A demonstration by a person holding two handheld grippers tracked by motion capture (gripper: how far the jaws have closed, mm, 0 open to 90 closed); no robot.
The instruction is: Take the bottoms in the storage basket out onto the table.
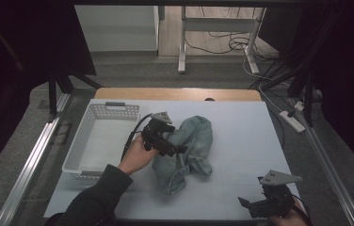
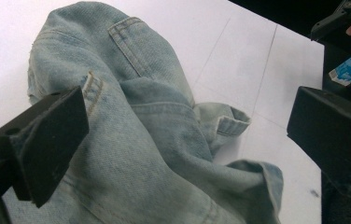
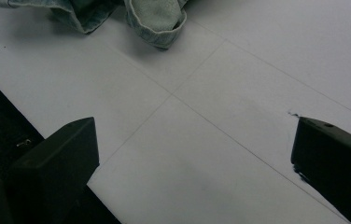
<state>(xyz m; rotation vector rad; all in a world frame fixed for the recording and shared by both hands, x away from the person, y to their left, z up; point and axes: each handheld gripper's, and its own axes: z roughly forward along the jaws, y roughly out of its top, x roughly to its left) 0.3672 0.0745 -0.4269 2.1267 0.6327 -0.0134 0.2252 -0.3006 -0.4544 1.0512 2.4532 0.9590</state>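
- Left gripper gapes wide over the jeans, gripping nothing
- Right gripper wide open at 5 o'clock, empty
- Denim looks soft, floppy, fairly heavy; pinch the waistband

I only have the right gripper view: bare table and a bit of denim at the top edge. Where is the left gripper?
Observer: The left gripper is down over the middle of the jeans, its jaws wide open with denim between them, not clamped.
Operator: Anything beside the jeans?
Observer: A white basket stands on the table just to the left of the jeans, next to the left hand.
Operator: And where does my own gripper sit on the table?
Observer: The right gripper is at the near right corner, well apart from the jeans.
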